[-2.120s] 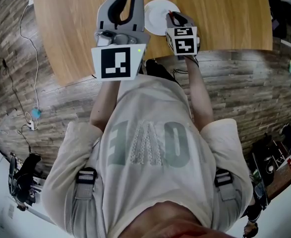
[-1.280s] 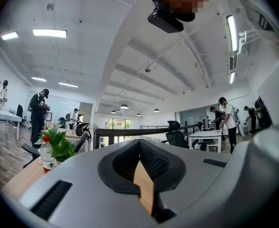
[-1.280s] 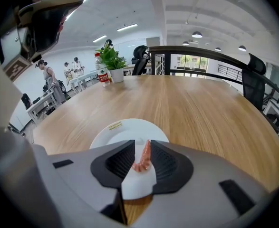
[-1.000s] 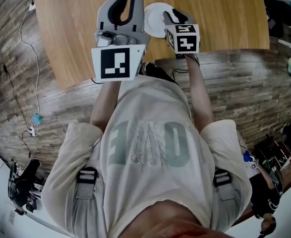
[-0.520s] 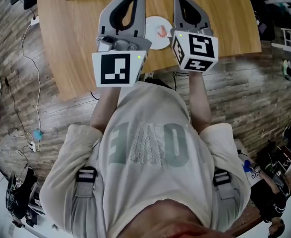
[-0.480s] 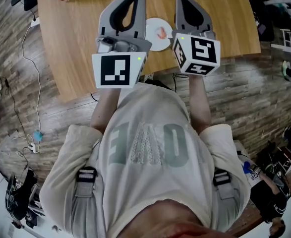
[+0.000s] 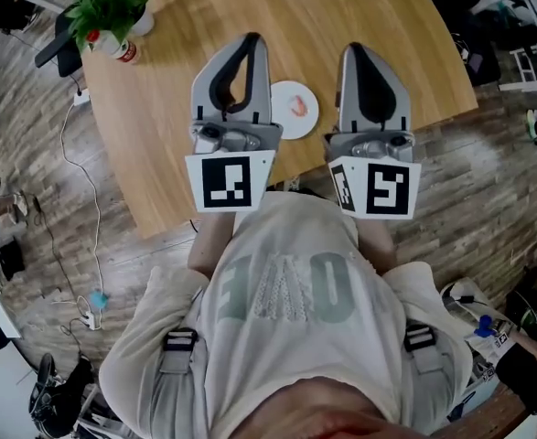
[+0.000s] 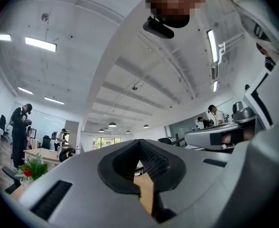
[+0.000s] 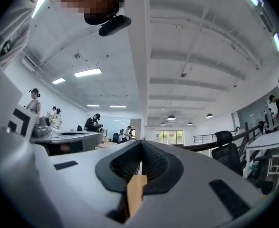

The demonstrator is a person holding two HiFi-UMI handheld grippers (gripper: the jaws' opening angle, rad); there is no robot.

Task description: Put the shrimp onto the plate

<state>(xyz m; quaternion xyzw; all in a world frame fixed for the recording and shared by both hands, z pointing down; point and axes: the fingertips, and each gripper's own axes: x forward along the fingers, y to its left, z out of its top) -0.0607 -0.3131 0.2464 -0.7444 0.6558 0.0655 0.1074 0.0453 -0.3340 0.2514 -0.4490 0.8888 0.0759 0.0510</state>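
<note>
Over the desk (image 7: 387,26), both tongs are lifting clear of the plate (image 7: 282,122) — the left tongs (image 7: 250,46) and right tongs (image 7: 355,55) are riding closed and empty, and the shrimp (image 7: 298,106) is lying on it — job looking done.

The plate (image 7: 286,124) is small, round and white; it lies flat on the wooden table (image 7: 341,16), close to the table's near edge and roughly midway along that edge; the shrimp (image 7: 298,106) is pale pink and curled into a short arc; it lies wholly on the plate, near the plate's middle, a little toward the table's far side.
</note>
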